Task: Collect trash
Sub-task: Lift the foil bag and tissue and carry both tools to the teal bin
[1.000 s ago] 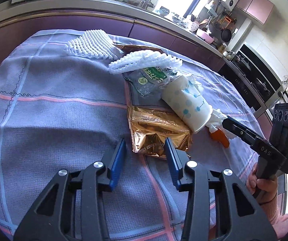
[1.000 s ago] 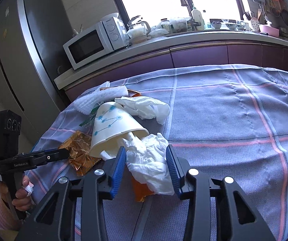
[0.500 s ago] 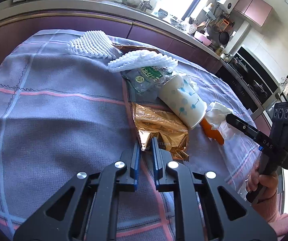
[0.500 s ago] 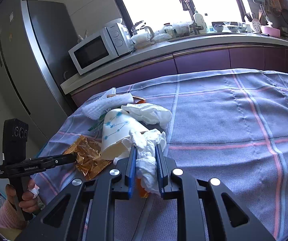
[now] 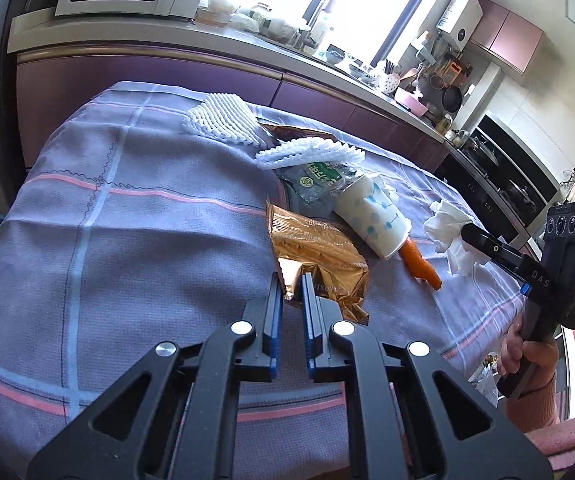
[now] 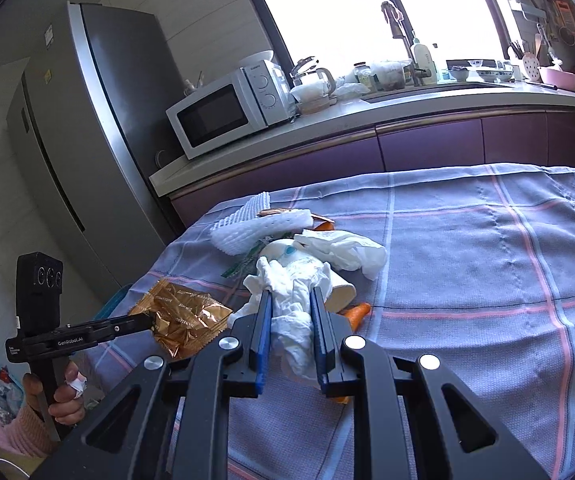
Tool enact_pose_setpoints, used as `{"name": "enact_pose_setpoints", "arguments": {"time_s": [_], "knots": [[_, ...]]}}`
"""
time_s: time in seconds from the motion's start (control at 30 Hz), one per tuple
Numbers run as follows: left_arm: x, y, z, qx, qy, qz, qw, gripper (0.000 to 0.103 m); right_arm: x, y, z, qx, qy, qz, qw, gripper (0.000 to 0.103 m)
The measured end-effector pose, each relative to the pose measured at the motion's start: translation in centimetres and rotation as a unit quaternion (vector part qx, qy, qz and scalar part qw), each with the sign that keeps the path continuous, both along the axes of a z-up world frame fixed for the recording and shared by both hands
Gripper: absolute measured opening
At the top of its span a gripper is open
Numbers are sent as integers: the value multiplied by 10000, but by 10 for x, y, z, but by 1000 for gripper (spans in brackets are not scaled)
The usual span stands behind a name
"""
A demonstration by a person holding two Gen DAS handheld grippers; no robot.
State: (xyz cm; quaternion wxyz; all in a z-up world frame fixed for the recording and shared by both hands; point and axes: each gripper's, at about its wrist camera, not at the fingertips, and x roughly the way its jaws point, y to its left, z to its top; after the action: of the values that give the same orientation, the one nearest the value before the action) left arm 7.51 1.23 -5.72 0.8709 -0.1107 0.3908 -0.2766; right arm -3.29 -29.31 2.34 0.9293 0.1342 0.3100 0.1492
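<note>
On the cloth-covered surface (image 5: 135, 240), the gold wrapper (image 5: 315, 252) is pinched by the left gripper (image 5: 292, 280), the crumpled tissue (image 6: 291, 312) by the right gripper (image 6: 289, 300); either thin edge could be slipped loose.

You stand in a sunlit kitchen: bright windows (image 6: 327, 8) above a purple-fronted counter (image 6: 427, 136), a white microwave (image 6: 223, 114) beside a steel refrigerator (image 6: 99, 128), checked tablecloth (image 6: 487, 240) below.
</note>
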Motion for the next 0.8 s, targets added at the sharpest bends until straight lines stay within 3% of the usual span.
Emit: {"name": "enact_pose_setpoints", "arguments": {"time_s": [0.8], "knots": [[-30,68,14,-168,-177,662,9975,10,19,81,-3,121,60,1032,9946,17]]}}
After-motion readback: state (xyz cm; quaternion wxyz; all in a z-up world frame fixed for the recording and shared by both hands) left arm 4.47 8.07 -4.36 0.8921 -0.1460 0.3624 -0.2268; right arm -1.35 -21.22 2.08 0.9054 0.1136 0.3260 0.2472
